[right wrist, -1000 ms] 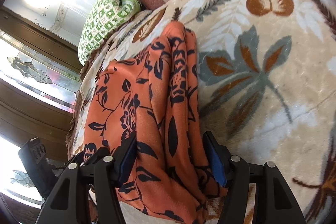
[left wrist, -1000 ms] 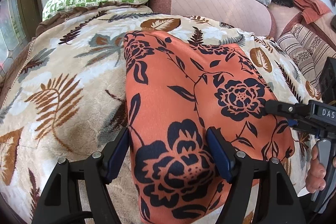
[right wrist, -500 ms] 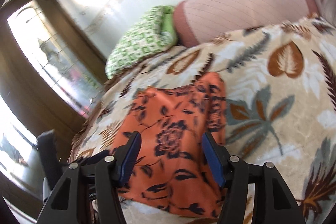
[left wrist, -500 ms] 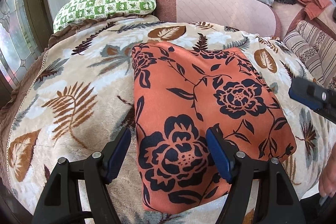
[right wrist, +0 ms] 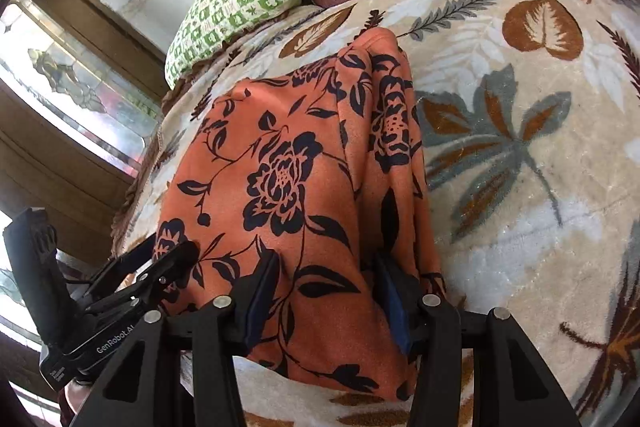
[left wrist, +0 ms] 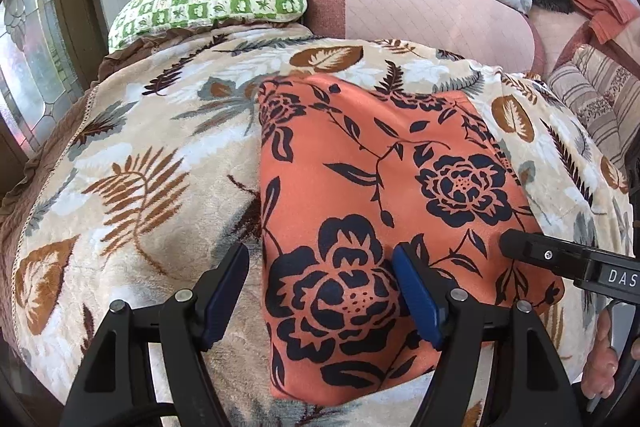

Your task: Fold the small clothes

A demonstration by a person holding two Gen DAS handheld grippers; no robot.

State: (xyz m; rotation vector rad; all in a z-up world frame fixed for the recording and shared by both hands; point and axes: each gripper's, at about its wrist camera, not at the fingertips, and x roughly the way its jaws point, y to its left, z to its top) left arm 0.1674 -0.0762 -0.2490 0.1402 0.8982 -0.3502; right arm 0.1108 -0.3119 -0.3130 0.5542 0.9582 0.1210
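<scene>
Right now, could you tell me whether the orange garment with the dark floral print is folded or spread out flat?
Folded. The orange floral garment lies as a compact rectangle on the leaf-patterned blanket, with doubled layers along its right edge.

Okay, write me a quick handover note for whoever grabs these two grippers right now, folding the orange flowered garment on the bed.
Left gripper: open, holding nothing, jaws straddling the near left edge of the orange floral garment.
Right gripper: open, low over the garment's near right part, jaws on either side of the cloth, not clamped.
Garment: lies on the leaf-print blanket as a roughly rectangular folded panel; the right edge shows stacked, slightly bunched layers.
Done: at least one fold, judging by those layers.
Left: probably tidy the right edge, then fold again if it should be smaller. Nothing is gripped yet.
</scene>
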